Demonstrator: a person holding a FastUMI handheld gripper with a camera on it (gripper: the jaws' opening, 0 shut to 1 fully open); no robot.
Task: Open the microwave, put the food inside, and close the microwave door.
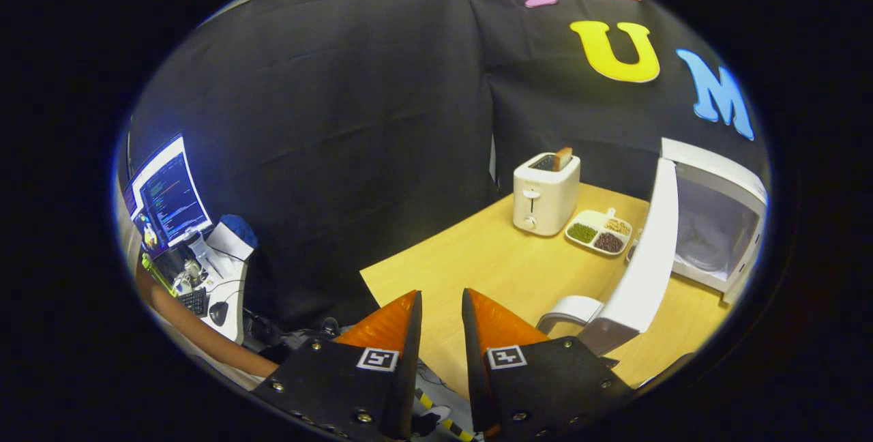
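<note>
A white microwave (723,172) stands at the right end of the wooden table (477,258). Its door (648,251) is swung wide open toward me, and the handle (571,308) sits just beyond my right finger. A glass turntable (702,241) shows inside the cavity. A white divided dish (595,215) holding green, dark and pale beans lies on the table between the toaster and the open door. My gripper (442,295) hovers over the table's near edge, well short of the dish. Its fingers stand a narrow gap apart with nothing between them.
A white toaster (544,195) with a slice of bread (563,157) in its slot stands left of the dish. Far left, off the table, a lit monitor (167,193), a keyboard (194,301) and a person's arm (198,336) are in view.
</note>
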